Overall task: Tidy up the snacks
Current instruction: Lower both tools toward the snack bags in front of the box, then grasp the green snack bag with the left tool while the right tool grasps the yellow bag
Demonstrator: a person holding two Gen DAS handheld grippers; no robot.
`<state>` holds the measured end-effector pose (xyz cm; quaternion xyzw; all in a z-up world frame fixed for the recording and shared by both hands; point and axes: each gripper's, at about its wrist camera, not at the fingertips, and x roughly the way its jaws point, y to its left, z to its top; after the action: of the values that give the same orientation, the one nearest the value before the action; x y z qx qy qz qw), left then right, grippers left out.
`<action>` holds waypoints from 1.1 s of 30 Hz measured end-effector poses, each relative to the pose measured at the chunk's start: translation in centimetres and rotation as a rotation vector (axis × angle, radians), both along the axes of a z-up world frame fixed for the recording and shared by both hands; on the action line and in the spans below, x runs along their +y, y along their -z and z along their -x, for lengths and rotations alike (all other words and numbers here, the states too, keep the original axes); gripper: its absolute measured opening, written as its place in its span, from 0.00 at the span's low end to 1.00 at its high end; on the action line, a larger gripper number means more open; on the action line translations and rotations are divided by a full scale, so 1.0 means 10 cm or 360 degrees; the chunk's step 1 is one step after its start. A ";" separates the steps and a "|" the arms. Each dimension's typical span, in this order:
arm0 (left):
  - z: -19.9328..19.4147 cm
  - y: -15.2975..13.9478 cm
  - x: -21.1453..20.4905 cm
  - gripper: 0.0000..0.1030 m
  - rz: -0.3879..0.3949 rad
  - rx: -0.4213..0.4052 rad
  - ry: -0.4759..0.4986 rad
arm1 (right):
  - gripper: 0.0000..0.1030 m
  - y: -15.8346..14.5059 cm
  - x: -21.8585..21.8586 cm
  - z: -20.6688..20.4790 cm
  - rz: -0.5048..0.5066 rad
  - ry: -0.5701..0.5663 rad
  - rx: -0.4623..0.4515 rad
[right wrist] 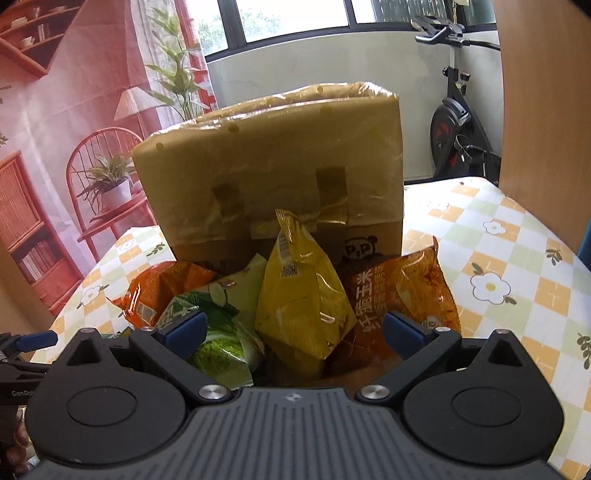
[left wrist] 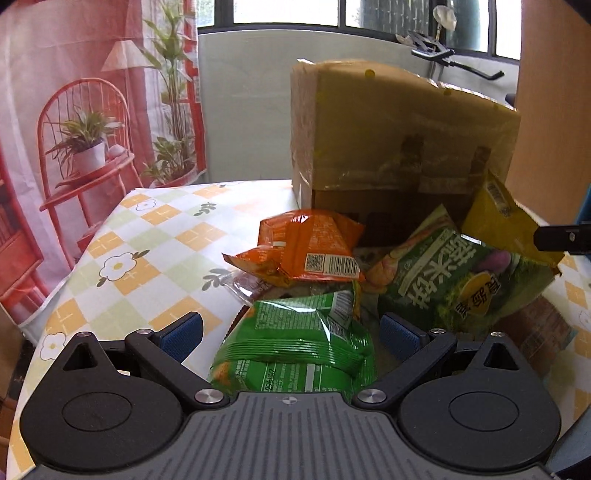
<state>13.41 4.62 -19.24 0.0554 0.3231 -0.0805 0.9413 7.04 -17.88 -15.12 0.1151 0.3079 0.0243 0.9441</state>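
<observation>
Left gripper [left wrist: 291, 330] gaping around green packet [left wrist: 295, 350] (lying flat), right gripper [right wrist: 293, 330] gaping, yellow bag [right wrist: 301, 299] upright.

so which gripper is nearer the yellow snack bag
Right. The right gripper is open with the yellow snack bag standing between its fingers. The left gripper is open around a green bag, with the yellow bag farther off to its right.

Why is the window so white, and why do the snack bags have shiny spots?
Left wrist view: daylight blows the window out white, and the green bag between the left tongs shows glare streaks. Right wrist view: the yellow bag glints too, and the fisheye bends the table edge.
</observation>
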 end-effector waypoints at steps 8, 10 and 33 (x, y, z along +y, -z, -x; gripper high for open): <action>0.04 0.16 -0.13 1.00 -0.0126 0.0040 -0.0010 | 0.99 0.09 0.00 -0.05 -0.0016 0.0008 0.0044; 0.02 0.18 -0.11 0.99 -0.0122 0.0057 -0.0027 | 0.98 0.11 0.00 -0.07 -0.0014 0.0005 0.0056; -0.01 0.20 0.18 0.80 0.0176 0.0008 -0.0188 | 0.72 0.30 -0.02 -0.38 0.0026 -0.0065 -0.0026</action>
<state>13.55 6.38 -21.26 -0.0160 0.3231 -0.0428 0.9452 10.84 -18.08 -18.12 0.1010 0.3027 0.0419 0.9468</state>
